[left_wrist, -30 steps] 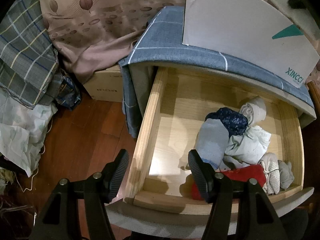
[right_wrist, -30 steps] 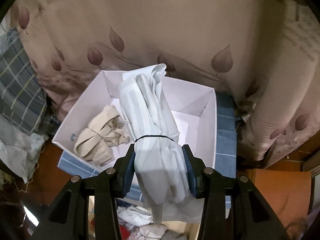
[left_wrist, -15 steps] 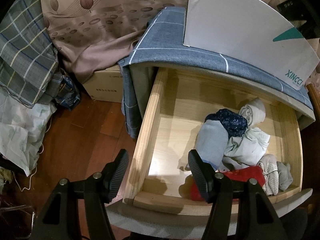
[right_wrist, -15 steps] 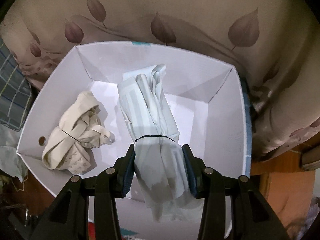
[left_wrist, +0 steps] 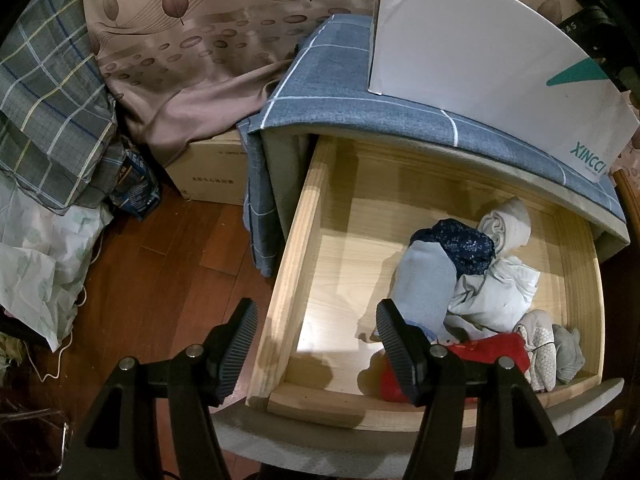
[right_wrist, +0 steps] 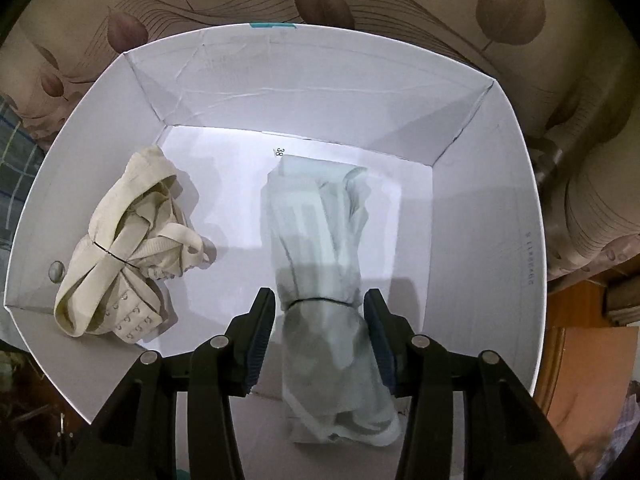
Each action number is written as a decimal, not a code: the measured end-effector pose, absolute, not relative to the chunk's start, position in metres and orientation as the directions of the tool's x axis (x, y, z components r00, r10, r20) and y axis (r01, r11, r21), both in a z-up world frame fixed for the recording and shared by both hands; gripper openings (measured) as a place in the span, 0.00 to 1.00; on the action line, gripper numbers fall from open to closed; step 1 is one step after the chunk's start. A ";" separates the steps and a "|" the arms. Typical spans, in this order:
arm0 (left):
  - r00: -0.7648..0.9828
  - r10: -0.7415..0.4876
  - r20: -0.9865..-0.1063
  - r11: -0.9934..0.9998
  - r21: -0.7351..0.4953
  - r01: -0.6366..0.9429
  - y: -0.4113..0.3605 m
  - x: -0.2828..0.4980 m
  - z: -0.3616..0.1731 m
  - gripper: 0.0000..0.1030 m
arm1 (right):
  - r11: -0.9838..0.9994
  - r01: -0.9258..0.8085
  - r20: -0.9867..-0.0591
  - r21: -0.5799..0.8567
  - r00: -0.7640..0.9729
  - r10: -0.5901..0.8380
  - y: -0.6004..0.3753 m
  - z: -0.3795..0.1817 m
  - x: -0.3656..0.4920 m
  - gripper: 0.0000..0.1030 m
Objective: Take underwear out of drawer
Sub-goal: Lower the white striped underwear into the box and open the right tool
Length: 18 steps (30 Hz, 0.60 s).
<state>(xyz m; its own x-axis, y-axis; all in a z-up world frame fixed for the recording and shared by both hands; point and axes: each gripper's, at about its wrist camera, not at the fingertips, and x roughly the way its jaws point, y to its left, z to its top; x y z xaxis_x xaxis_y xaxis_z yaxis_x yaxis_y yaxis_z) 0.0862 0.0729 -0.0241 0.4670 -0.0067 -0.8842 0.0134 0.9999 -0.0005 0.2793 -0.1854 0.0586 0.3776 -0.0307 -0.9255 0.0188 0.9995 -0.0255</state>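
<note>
In the right wrist view my right gripper (right_wrist: 320, 328) is over a white box (right_wrist: 480, 208). Its jaws stand a little apart on either side of a rolled pale green-white underwear bundle (right_wrist: 320, 240) that lies on the box floor. A cream bundle (right_wrist: 124, 252) lies at the box's left. In the left wrist view my left gripper (left_wrist: 314, 340) is open and empty above the front left corner of the open wooden drawer (left_wrist: 296, 248). Several rolled garments (left_wrist: 472, 276) lie at the drawer's right, with a red one (left_wrist: 492, 352) at the front.
The white box (left_wrist: 480, 52) stands on a blue-grey cloth (left_wrist: 328, 76) over the cabinet. A leaf-print curtain (left_wrist: 192, 40), a cardboard carton (left_wrist: 212, 172), plaid fabric (left_wrist: 48, 100) and bags lie left on the wooden floor (left_wrist: 160, 280).
My right gripper went down into the white box and its jaws opened, letting the pale bundle rest on the box floor. The left gripper barely moved.
</note>
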 end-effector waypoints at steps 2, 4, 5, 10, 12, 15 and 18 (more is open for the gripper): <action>0.465 -0.008 -0.886 1.000 -0.001 0.015 0.073 0.086 -0.024 0.61 | 0.999 0.023 -0.924 -0.022 0.382 -0.030 -0.186 0.062 0.278 0.49; 0.465 -0.009 -0.885 1.000 -0.002 0.015 0.073 0.086 -0.024 0.61 | 0.999 0.028 -0.920 -0.015 0.392 -0.025 -0.189 0.067 0.274 0.49; 0.463 -0.011 -0.886 1.000 -0.005 0.015 0.073 0.086 -0.024 0.61 | 1.000 0.028 -0.914 -0.006 0.406 -0.016 -0.191 0.074 0.269 0.49; 0.448 -0.013 -0.894 1.000 -0.008 0.012 0.073 0.087 -0.027 0.61 | 1.000 -0.010 -0.897 0.029 0.442 0.030 -0.197 0.102 0.237 0.49; 0.446 -0.016 -0.895 1.000 -0.011 0.014 0.071 0.087 -0.028 0.61 | 0.999 -0.034 -0.894 0.031 0.446 0.043 -0.199 0.114 0.216 0.49; 0.434 -0.020 -0.901 1.000 -0.014 0.017 0.070 0.089 -0.030 0.61 | 0.997 -0.068 -0.896 0.038 0.439 0.064 -0.203 0.125 0.182 0.49; 0.423 -0.023 -0.906 1.000 -0.016 0.019 0.069 0.090 -0.032 0.61 | 0.995 -0.094 -0.913 0.037 0.402 0.072 -0.206 0.120 0.149 0.49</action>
